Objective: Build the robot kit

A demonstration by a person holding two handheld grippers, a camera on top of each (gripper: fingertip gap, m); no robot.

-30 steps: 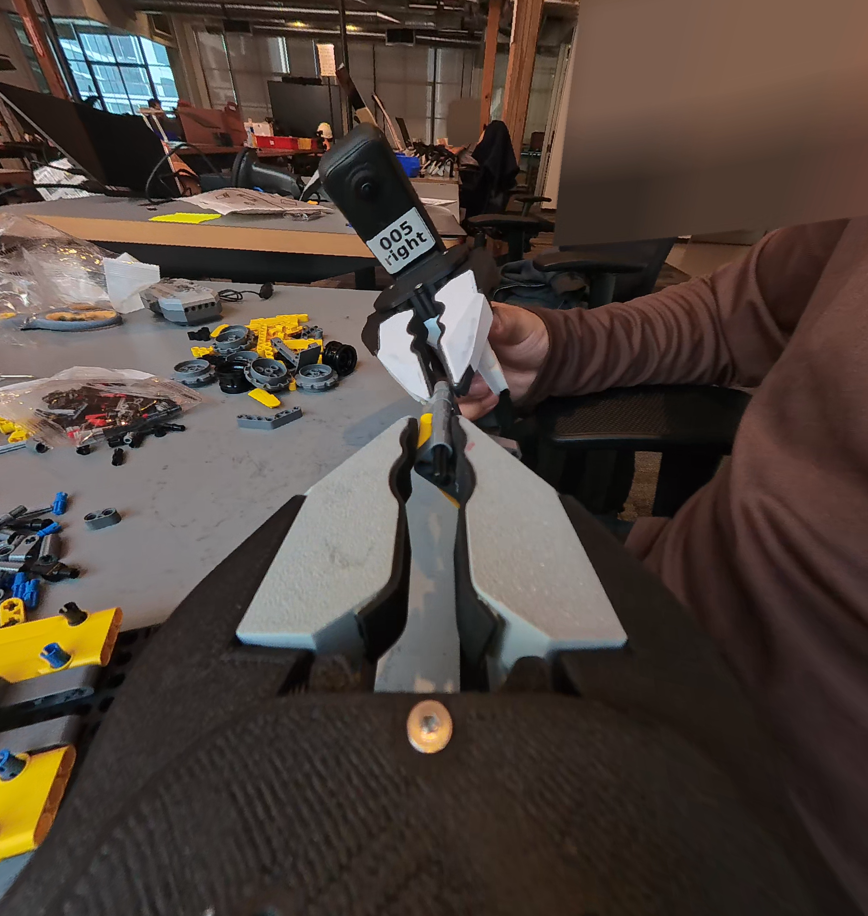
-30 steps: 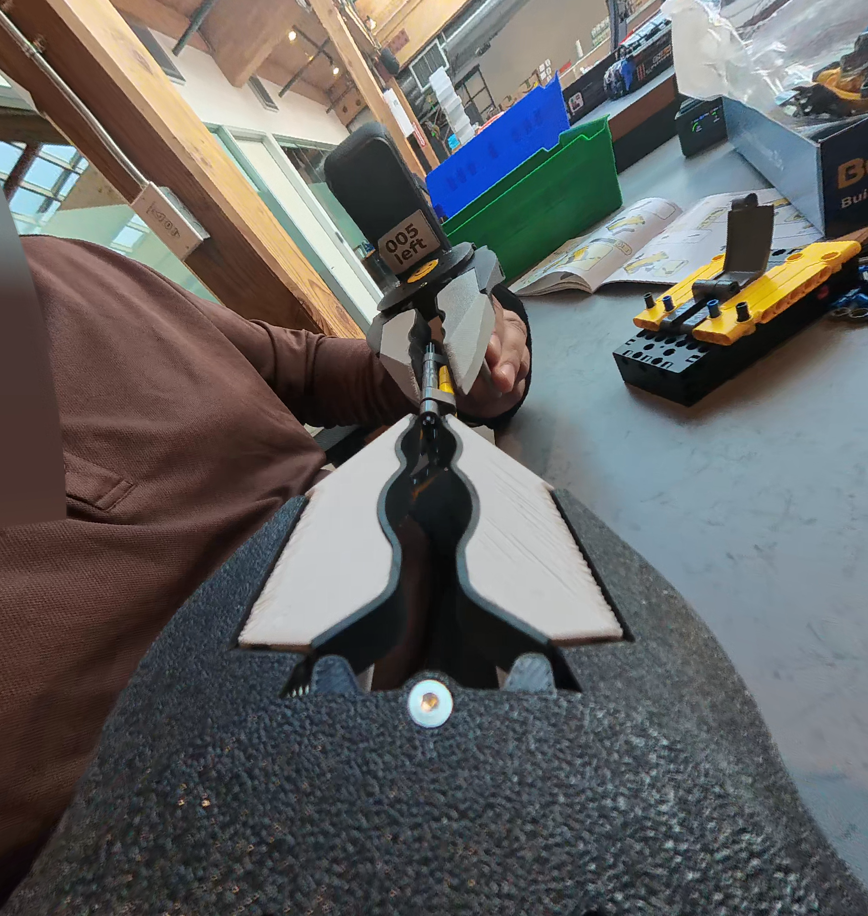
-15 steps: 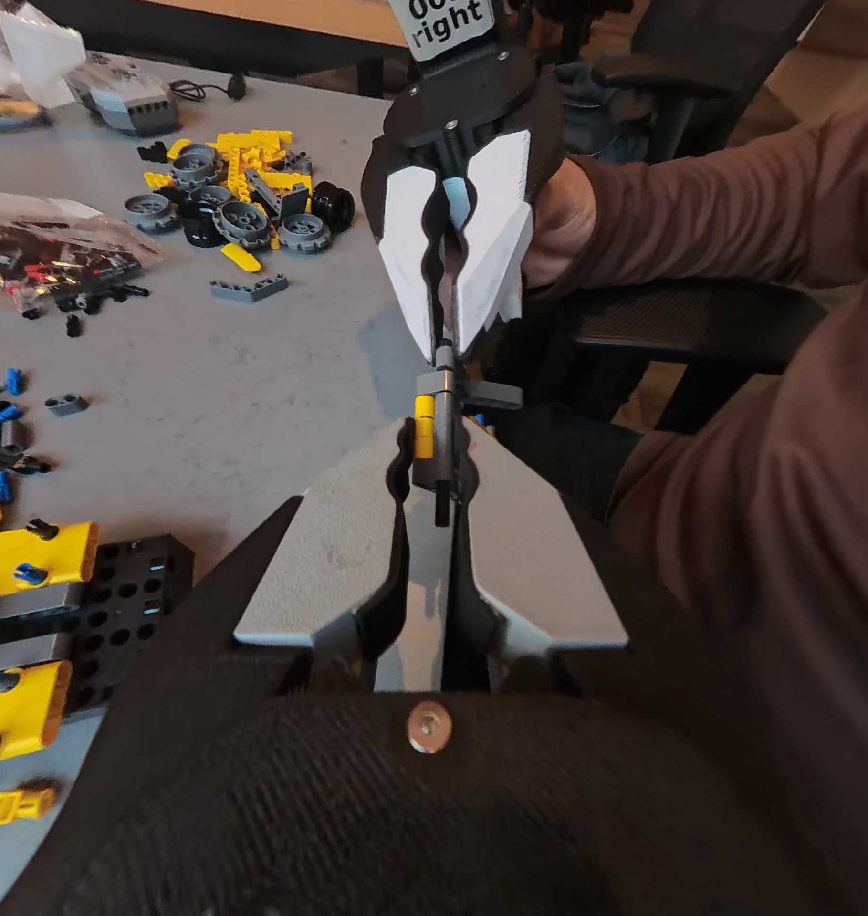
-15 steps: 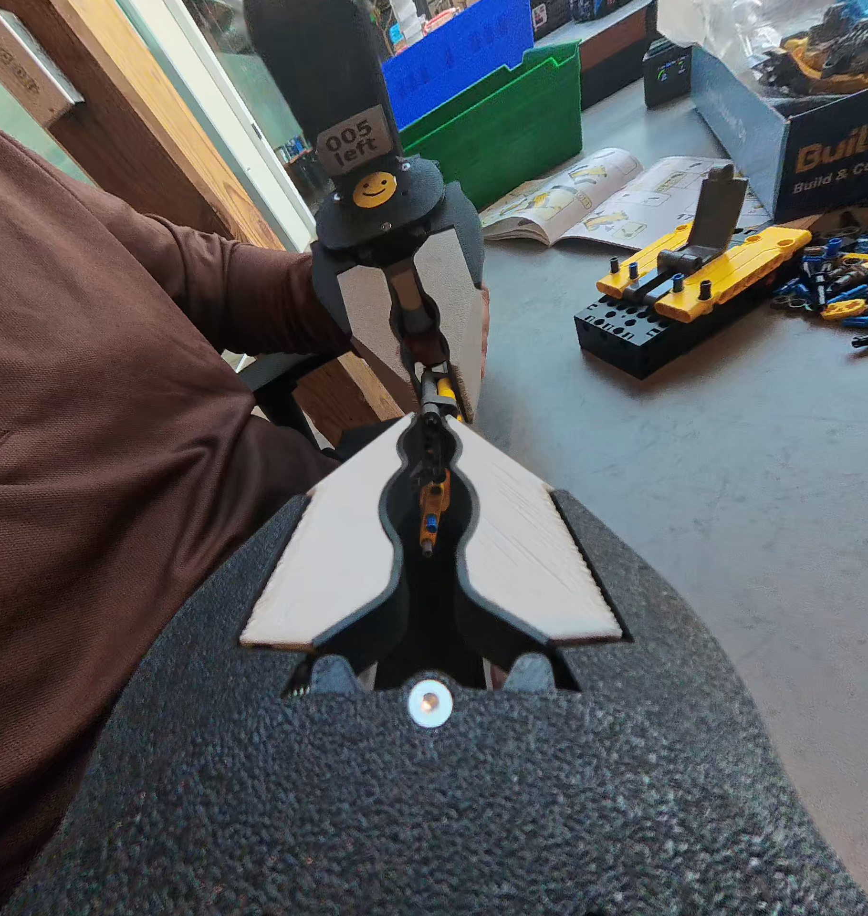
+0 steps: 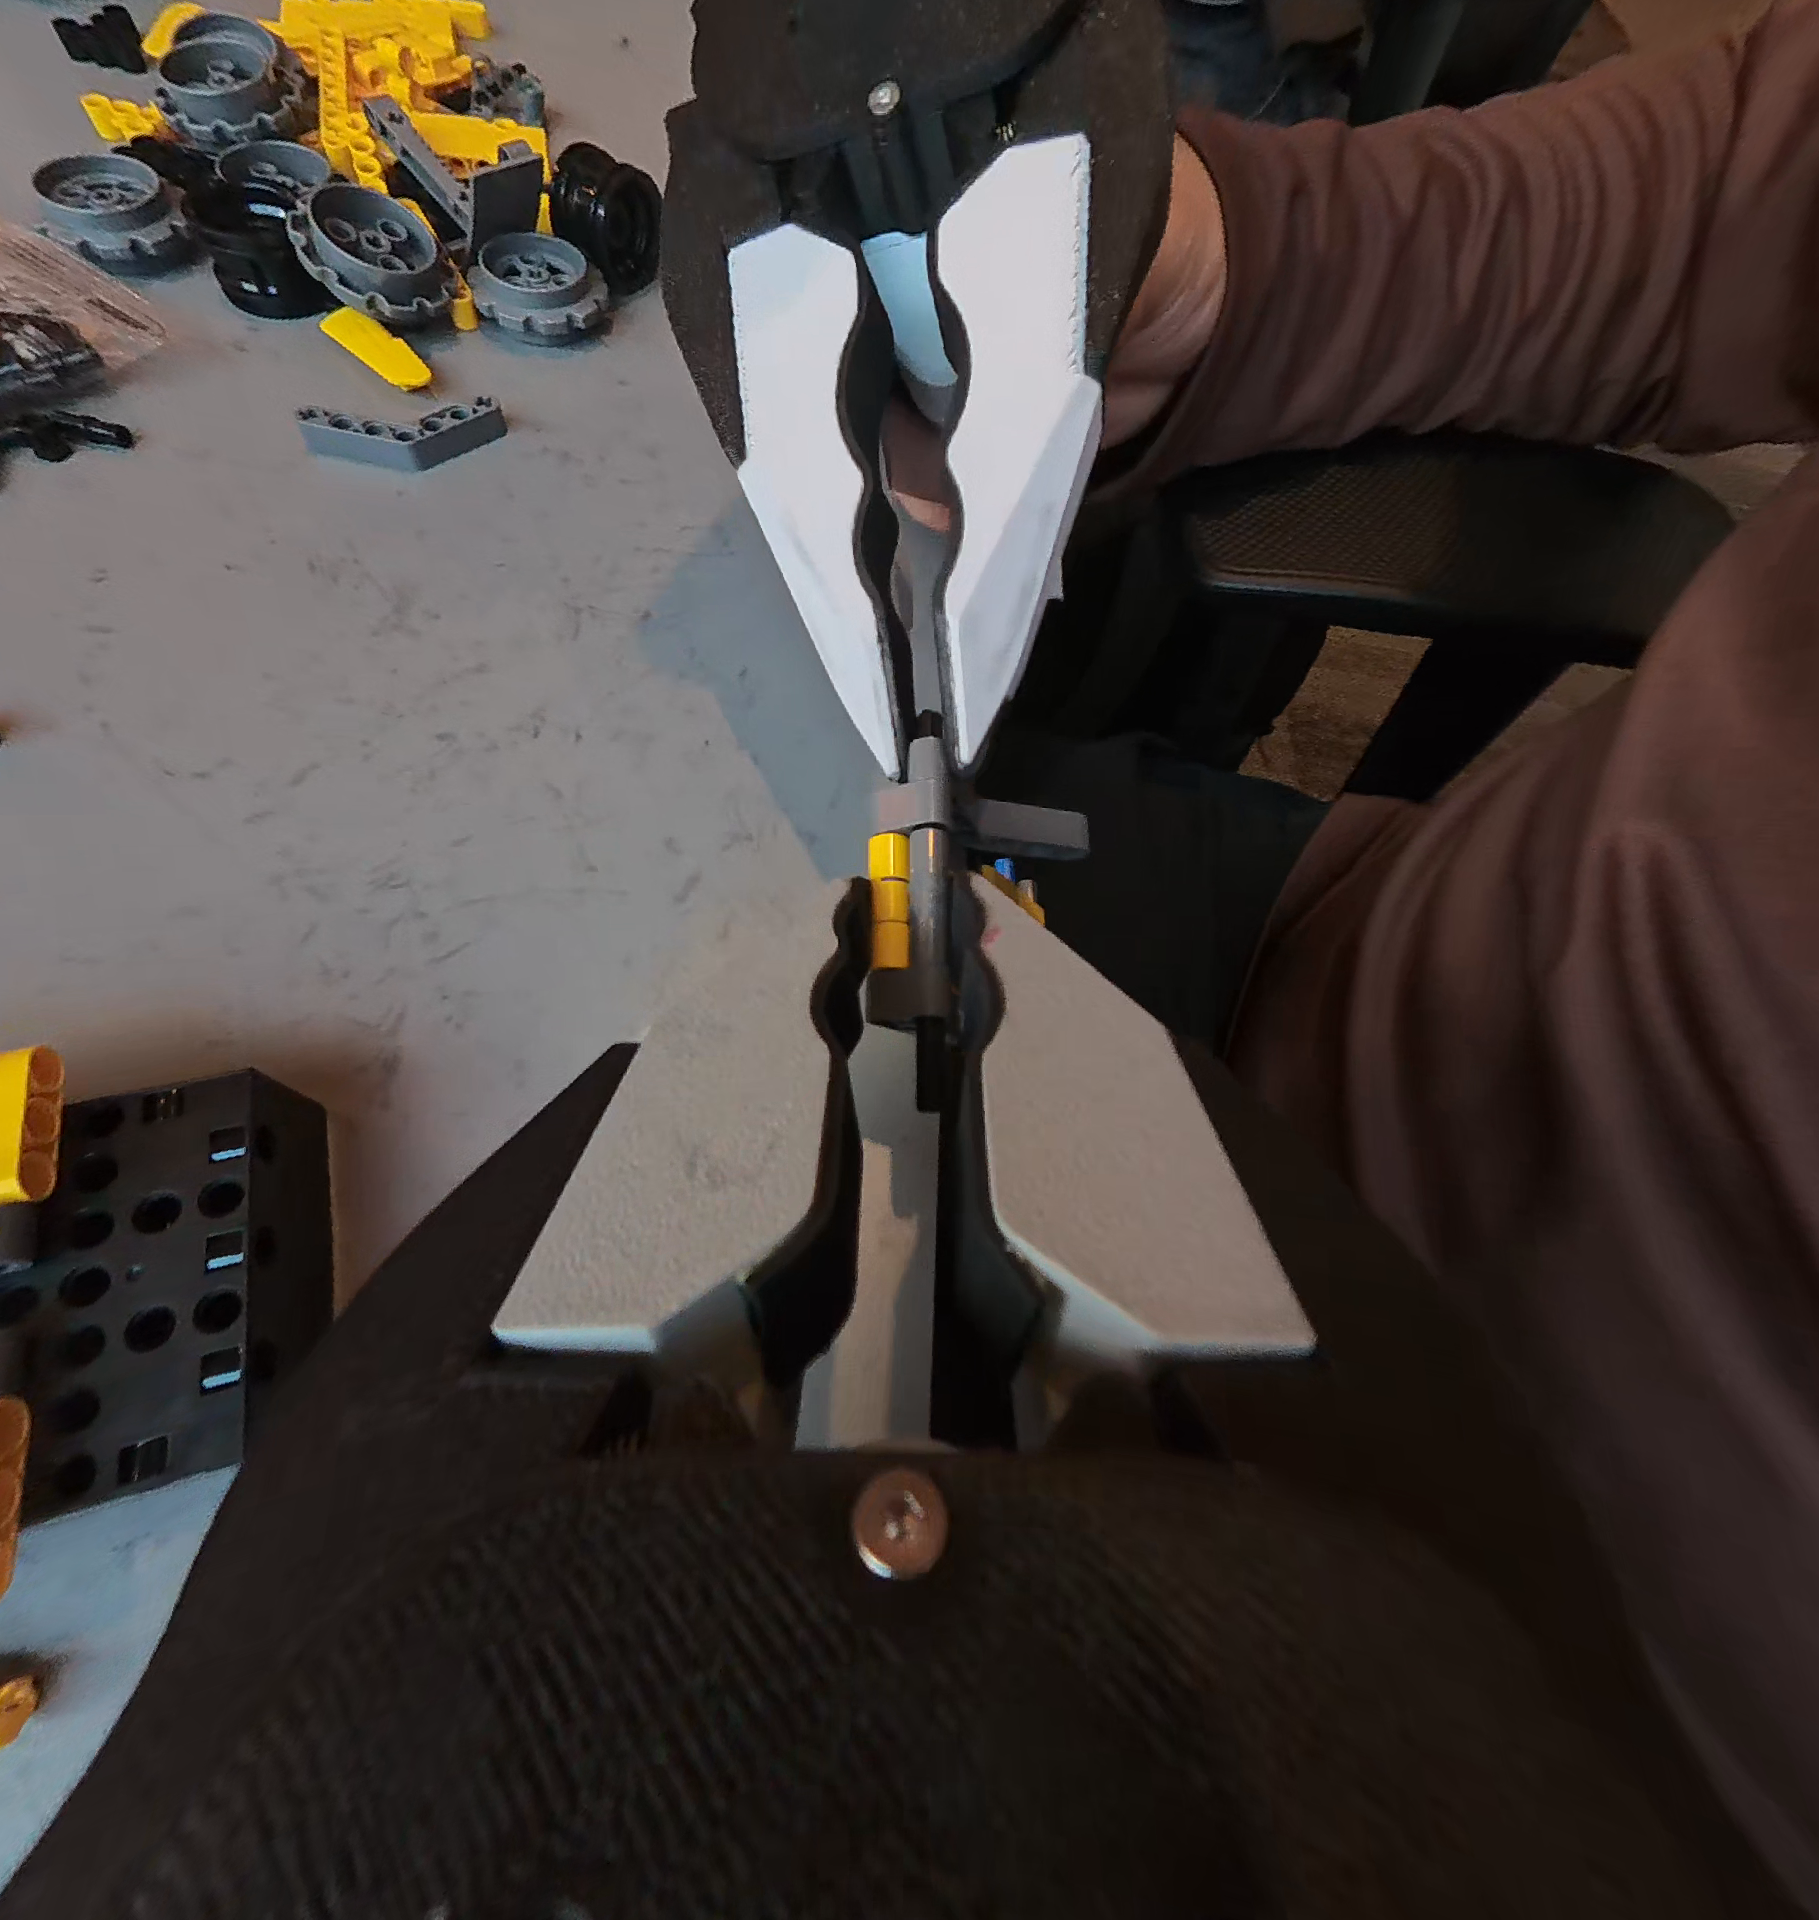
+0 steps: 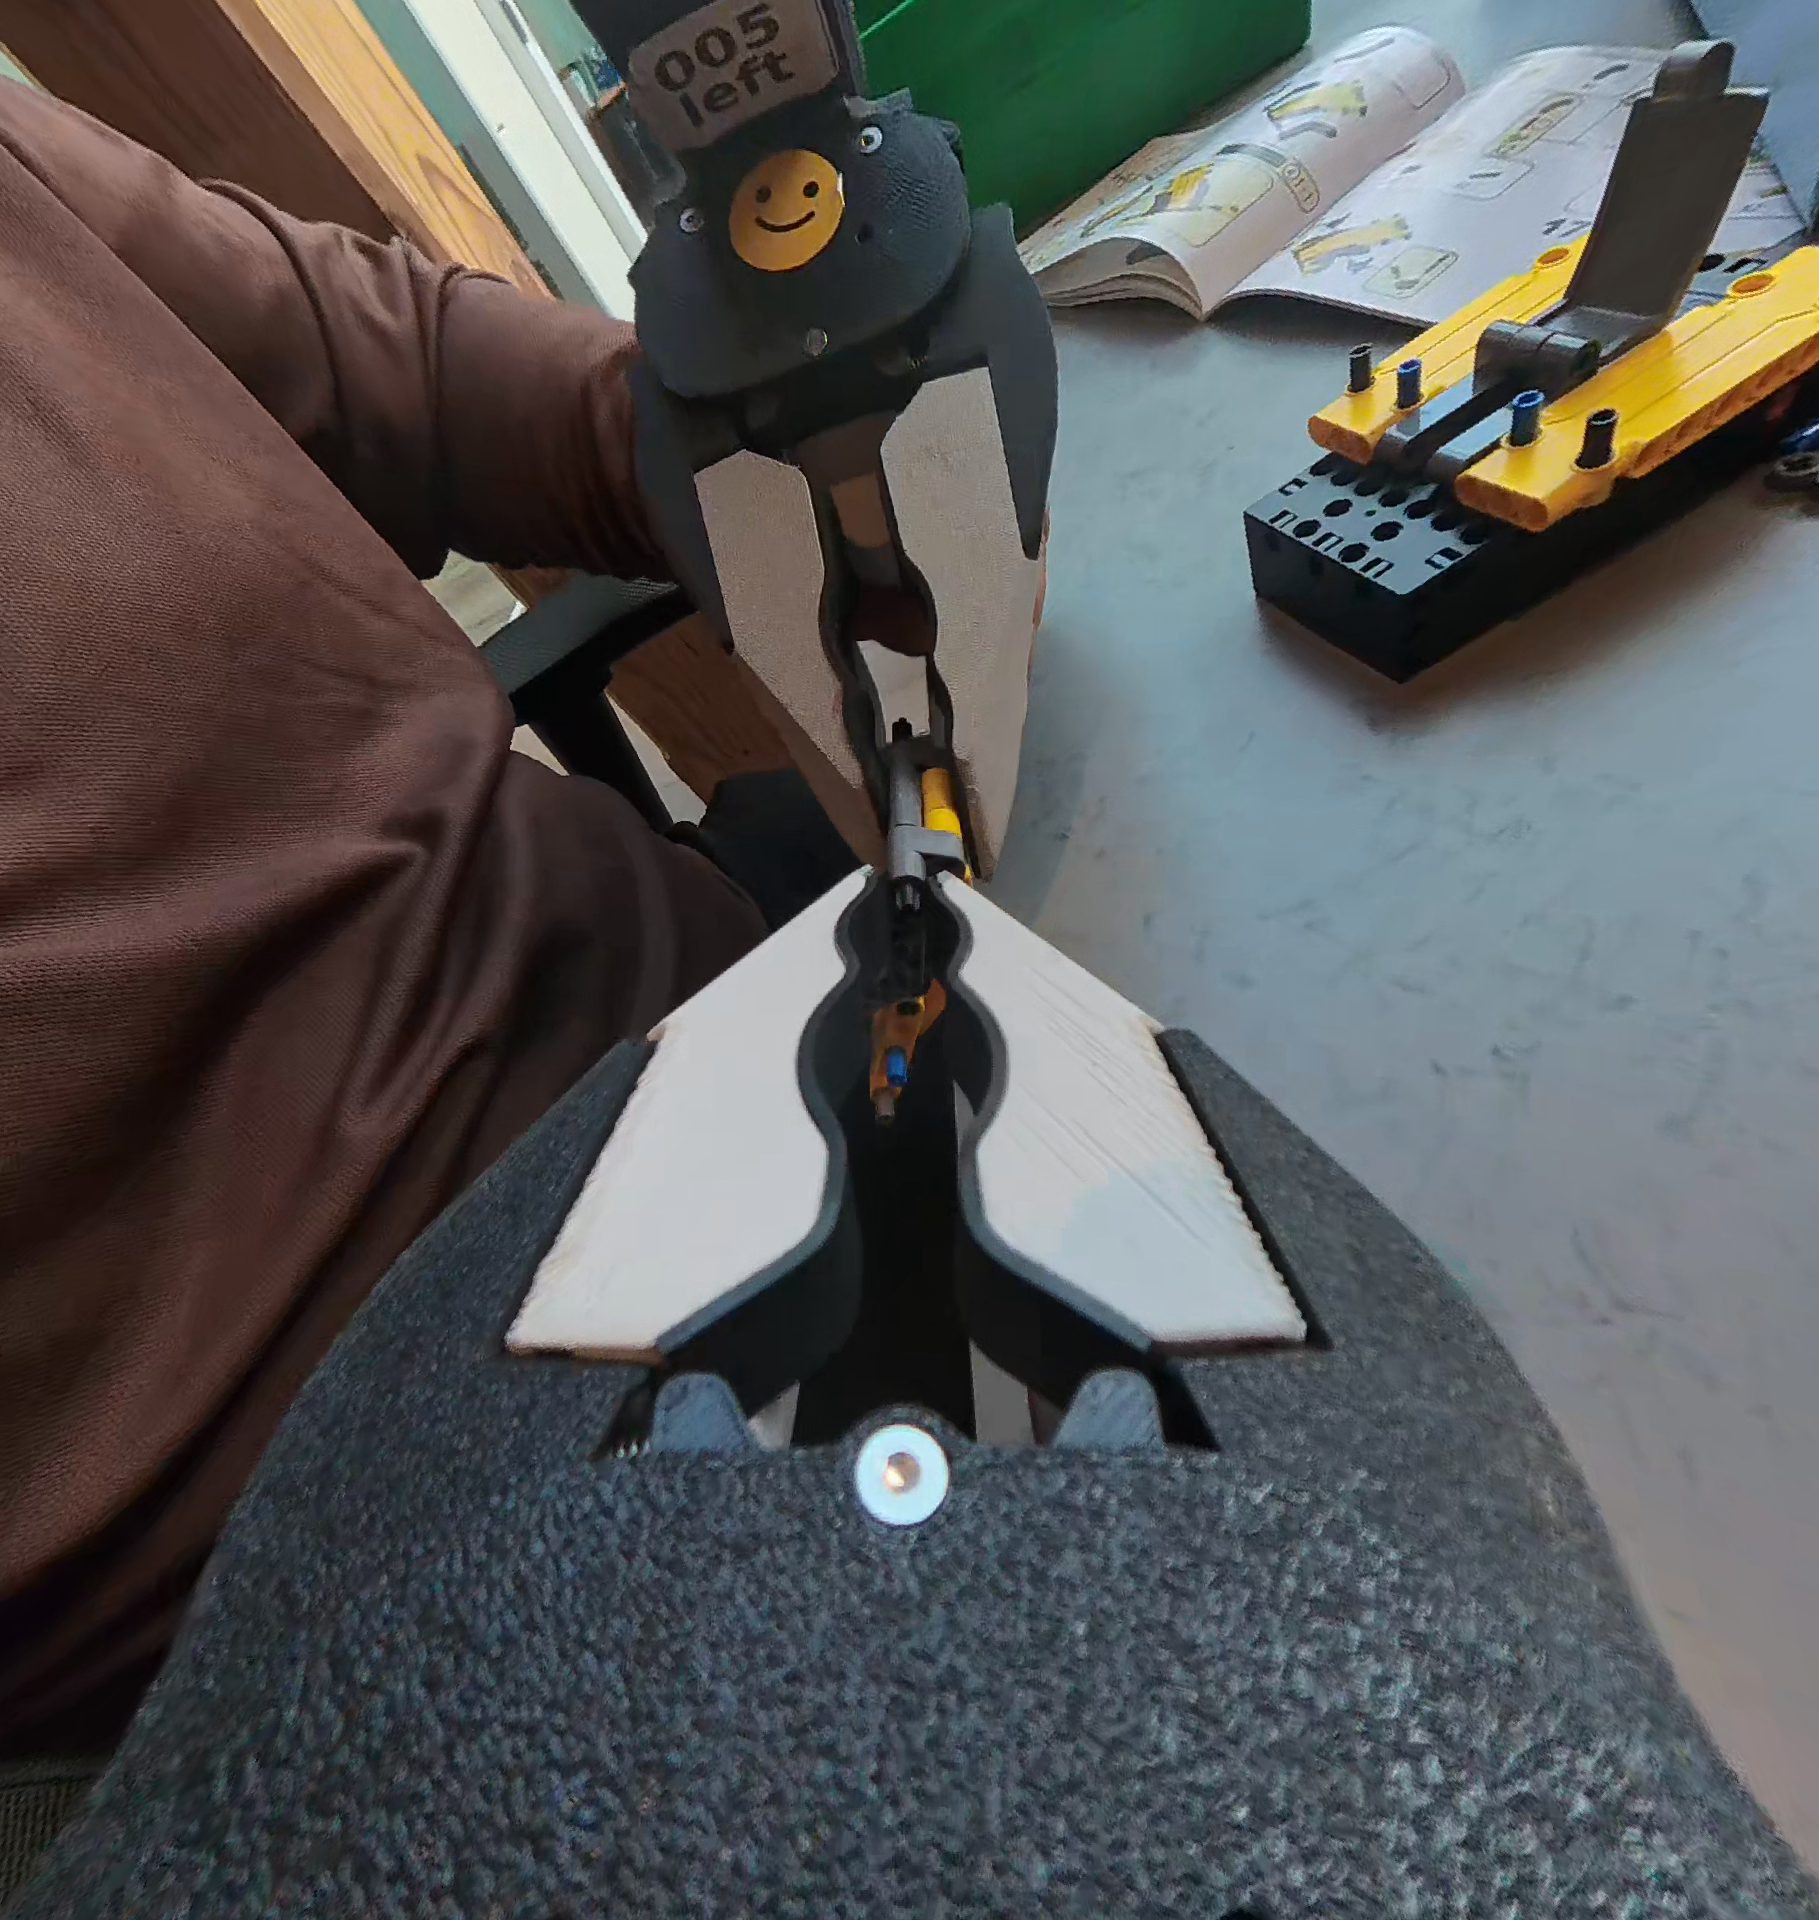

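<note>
A small brick assembly point(image 5: 910, 914), a grey axle piece with yellow bushes and a grey cross arm, is held in the air by both grippers, tip to tip. My left gripper point(image 5: 915, 909) is shut on its near end. The right gripper point(image 5: 926, 743) comes down from above, shut on the far grey end. In the right wrist view, my right gripper point(image 6: 905, 888) grips the assembly point(image 6: 920, 821), and an orange piece with a blue pin point(image 6: 900, 1029) sits between its fingers. The left gripper point(image 6: 915, 795) faces it. All this hangs beside the grey table's point(image 5: 365, 675) edge.
Grey wheels and yellow parts point(image 5: 365, 229) lie in a pile at the back left, with a grey bent beam point(image 5: 401, 428) nearby. A black holed block with yellow beams point(image 6: 1570, 416) and an open booklet point(image 6: 1300, 177) lie on the table. A person's brown sleeve point(image 5: 1507, 260) and a chair are close. The tips of both grippers are at nearly the same place.
Both grippers have tilted down toward the table while keeping their hold. Their tips have drawn a little apart, so more of the assembly shows between them.
</note>
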